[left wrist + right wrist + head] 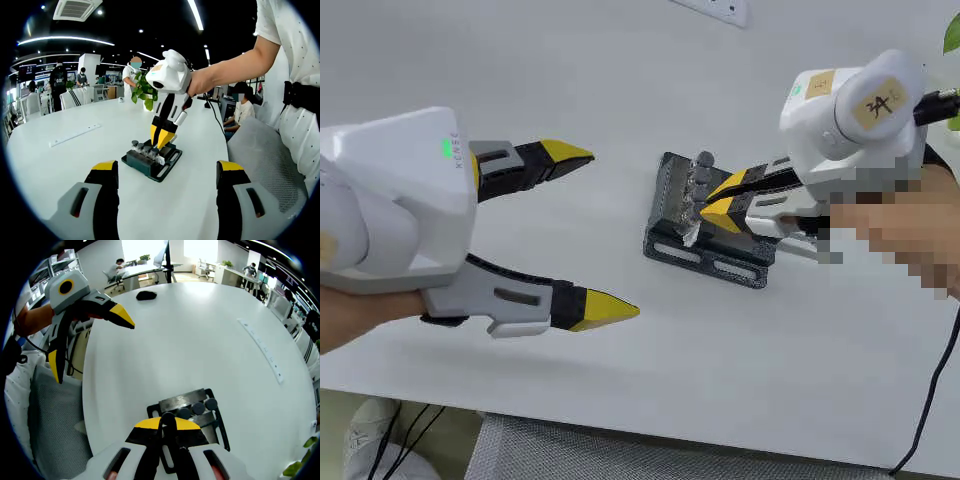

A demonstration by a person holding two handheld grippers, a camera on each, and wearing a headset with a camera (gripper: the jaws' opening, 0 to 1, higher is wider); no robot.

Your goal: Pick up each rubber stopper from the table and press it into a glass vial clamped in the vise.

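Rubber stopper (167, 416) in right hand-held gripper (710, 203) at vise (710, 262), left hand-held gripper (615, 232) spread

Glass vials (691, 233) mostly hidden behind right claw (705, 205), pinched stopper (167, 417) barely visible, vise (665, 245) partly covered

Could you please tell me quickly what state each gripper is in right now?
Left gripper: open, holding nothing.
Right gripper: shut, tips at the small glass vials in the dark metal vise; whether anything is pinched cannot be told.
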